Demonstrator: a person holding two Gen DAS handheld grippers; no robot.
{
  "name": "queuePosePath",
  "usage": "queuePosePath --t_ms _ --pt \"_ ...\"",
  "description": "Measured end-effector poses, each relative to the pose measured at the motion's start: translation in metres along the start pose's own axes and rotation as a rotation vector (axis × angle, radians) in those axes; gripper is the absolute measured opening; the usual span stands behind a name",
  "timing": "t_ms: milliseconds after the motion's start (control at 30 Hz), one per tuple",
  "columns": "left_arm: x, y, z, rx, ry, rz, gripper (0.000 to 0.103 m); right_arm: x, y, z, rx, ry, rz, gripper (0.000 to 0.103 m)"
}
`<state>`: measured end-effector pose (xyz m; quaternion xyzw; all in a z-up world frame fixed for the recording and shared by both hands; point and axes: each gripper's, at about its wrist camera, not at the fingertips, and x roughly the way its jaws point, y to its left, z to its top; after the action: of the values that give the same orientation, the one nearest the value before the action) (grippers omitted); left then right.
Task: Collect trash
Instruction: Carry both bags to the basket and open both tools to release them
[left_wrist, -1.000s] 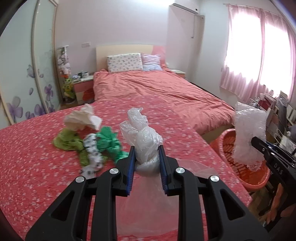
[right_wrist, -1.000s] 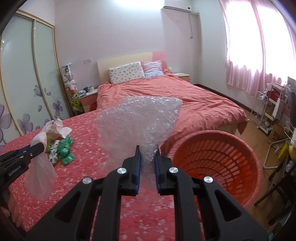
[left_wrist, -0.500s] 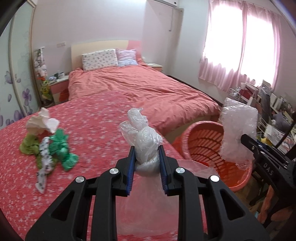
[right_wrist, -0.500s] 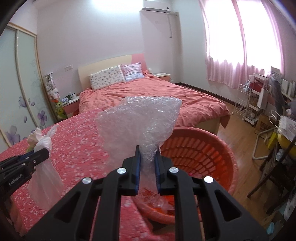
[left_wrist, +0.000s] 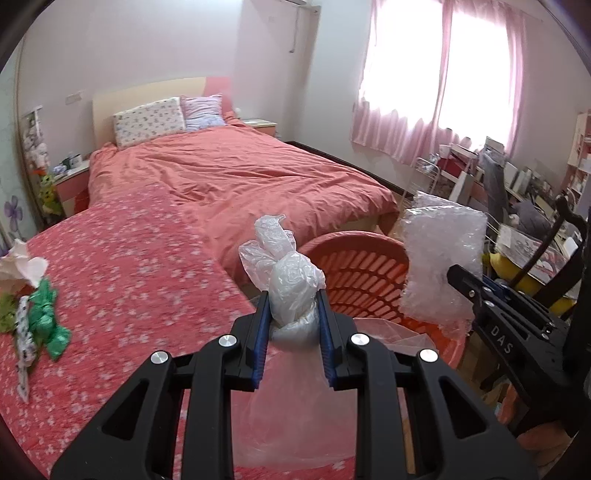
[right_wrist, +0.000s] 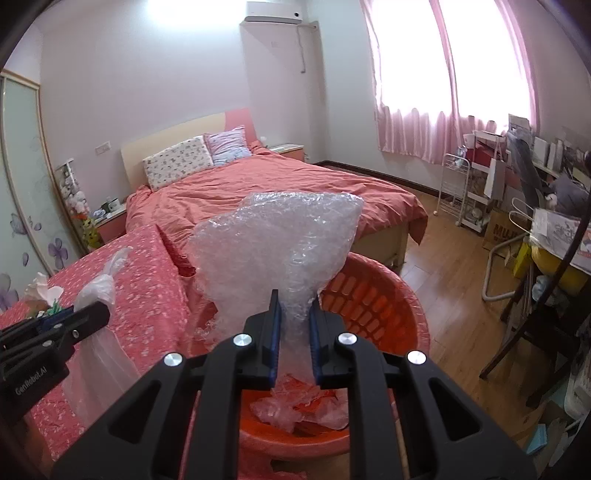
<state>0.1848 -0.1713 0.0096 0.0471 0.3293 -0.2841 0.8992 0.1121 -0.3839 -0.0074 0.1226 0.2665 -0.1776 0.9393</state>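
I'm gripping a knotted, crinkly plastic bag (left_wrist: 291, 288) in left fingers (left_wrist: 260, 325), bubble wrap (right_wrist: 280, 240) in right fingers (right_wrist: 274, 325), over slotted orange basket (right_wrist: 373, 295); paper scraps (left_wrist: 40, 317) lying on bed (left_wrist: 129, 266).

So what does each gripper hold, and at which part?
Left gripper: plastic bag, at its bunched neck. Right gripper: bubble wrap, at its narrow lower end.
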Motion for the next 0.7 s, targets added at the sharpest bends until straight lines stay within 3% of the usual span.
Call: queuePosePath --t_ms 433,700 --pt "0.03 -0.03 0.001 0.034 0.028 -0.076 0.025 0.017 -0.024 -0.001 0.039 0.003 -0.04 0.016" --pt "0.04 -0.038 0.006 0.032 0.019 -0.112 0.028 0.023 -0.037 0.005 0.077 -0.007 -0.031 0.022"
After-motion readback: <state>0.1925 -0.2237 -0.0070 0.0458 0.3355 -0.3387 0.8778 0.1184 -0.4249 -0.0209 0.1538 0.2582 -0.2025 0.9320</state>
